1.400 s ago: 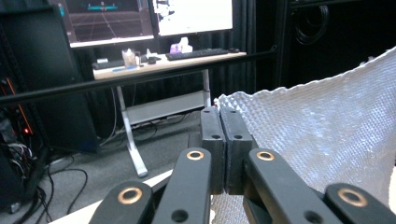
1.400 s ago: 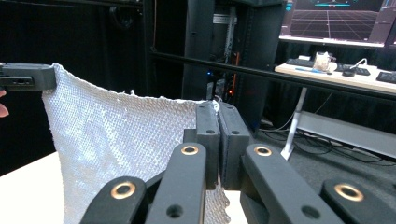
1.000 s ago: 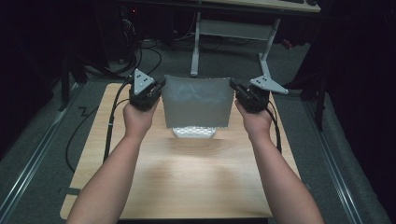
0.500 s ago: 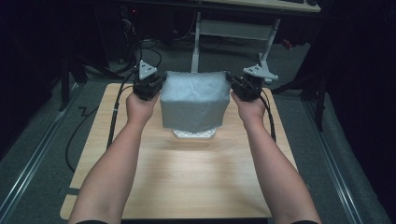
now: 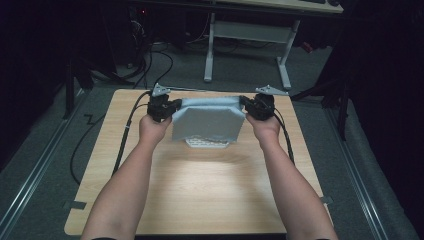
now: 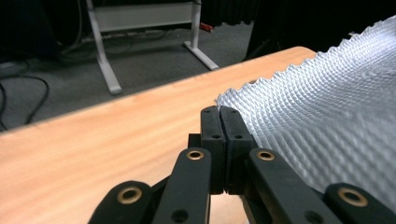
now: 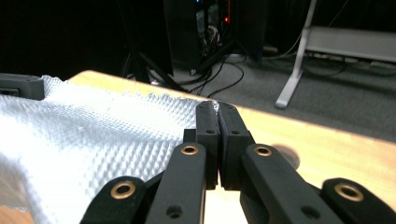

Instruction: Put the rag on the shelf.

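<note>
A: Both grippers have dropped lower since the earlier frame, sheet included.

B: Surface: one wooden table [image 5: 200, 190], grey floor, dark room. One textured sheet [image 5: 209, 120] hangs above the table's far half; left gripper [image 5: 170, 107] and right gripper [image 5: 248, 105] each pinch one corner.

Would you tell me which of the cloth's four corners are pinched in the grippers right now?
The two far corners of the white textured cloth: the left gripper clamps the far-left one, the right gripper the far-right one. The near corners hang free.
</note>
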Available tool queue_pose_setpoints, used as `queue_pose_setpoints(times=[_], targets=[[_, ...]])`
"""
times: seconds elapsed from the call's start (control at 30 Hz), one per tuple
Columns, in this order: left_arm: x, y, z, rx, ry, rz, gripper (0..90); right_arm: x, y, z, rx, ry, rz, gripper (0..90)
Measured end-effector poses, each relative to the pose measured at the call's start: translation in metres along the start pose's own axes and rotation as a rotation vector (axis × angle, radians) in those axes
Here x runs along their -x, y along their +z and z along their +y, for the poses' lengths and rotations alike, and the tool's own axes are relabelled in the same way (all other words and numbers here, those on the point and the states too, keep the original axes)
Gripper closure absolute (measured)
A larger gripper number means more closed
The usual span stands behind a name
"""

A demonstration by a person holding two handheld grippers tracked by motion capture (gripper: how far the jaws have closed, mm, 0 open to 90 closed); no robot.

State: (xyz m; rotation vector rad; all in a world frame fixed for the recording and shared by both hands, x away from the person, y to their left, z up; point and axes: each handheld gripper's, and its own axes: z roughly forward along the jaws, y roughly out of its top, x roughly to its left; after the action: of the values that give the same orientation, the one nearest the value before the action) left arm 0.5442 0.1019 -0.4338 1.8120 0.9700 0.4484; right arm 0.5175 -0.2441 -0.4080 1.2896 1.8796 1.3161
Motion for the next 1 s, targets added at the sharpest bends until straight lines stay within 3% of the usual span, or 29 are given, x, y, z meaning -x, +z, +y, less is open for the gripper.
queue_pose_setpoints(times=[0.23,0.57,0.73,0.83,0.9,1.0], targets=[[0.000,0.005,-0.025,-0.010,-0.056,-0.041,89.9,0.001,0.005,-0.024,-0.031,0.027,0.023,88.8],[0.008,0.009,-0.041,-0.040,-0.052,-0.058,89.3,0.000,0.012,-0.049,-0.071,0.050,0.043,86.6],[0.008,0.005,-0.041,-0.024,-0.072,-0.042,76.4,-0.001,0.012,-0.049,-0.071,0.057,0.042,74.8],[0.004,0.002,-0.041,-0.019,-0.091,0.000,68.4,0.000,0.009,-0.046,-0.058,0.050,0.045,72.0],[0.000,0.000,-0.041,-0.012,-0.116,0.009,65.7,0.000,0.007,-0.043,-0.051,0.041,0.037,69.7],[-0.003,-0.004,-0.040,-0.008,-0.112,0.028,62.2,0.002,0.004,-0.040,-0.033,0.035,0.034,67.1]])
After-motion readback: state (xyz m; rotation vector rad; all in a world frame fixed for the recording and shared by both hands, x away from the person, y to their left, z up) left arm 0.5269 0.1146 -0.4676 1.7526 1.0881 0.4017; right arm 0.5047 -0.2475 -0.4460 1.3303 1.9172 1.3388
